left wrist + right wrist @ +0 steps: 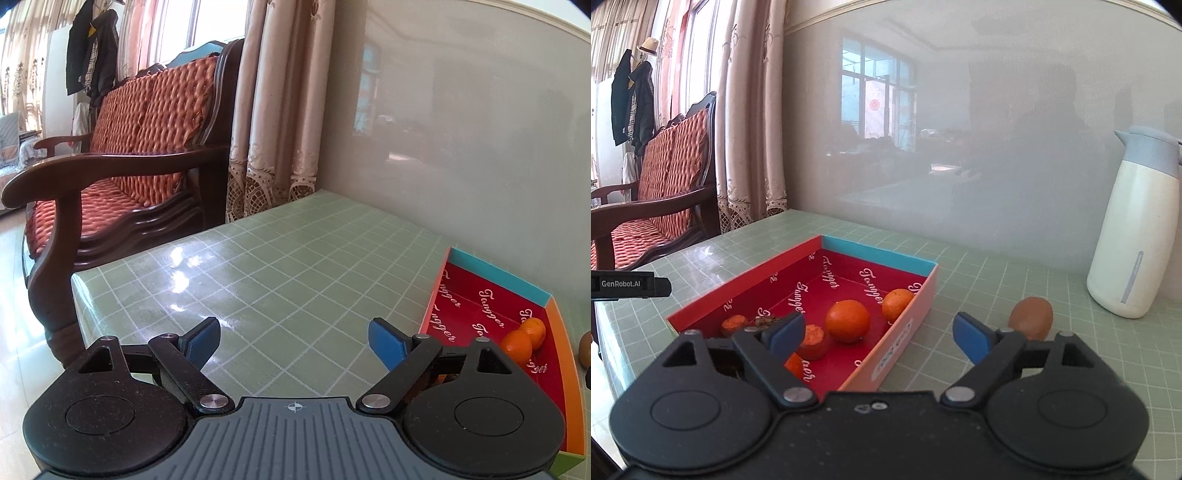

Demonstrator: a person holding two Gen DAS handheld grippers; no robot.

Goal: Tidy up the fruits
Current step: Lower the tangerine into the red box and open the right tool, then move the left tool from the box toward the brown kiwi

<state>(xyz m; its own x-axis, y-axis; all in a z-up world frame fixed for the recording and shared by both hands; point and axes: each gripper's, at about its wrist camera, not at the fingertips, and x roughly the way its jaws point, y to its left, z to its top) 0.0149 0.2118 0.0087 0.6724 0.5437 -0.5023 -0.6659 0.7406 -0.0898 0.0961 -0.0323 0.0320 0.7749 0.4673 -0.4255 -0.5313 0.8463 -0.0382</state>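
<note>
A shallow red box [879, 362] with a blue far wall lies on the green checked table. In it are two oranges [847, 321], [897, 303], small orange-topped pieces [812, 341] and a dark dried bit. A brown kiwi [1031, 318] lies on the table right of the box. My right gripper [879, 334] is open and empty, over the box's near right wall. My left gripper [295, 341] is open and empty over bare table left of the box [498, 288]. Two oranges [524, 339] show in the left wrist view.
A white insulated jug [1134, 229] stands at the back right by the glossy wall. A wooden sofa [122, 155] with red cushions and curtains stand left of the table [277, 258]. The left gripper's body [628, 284] pokes in at the left edge.
</note>
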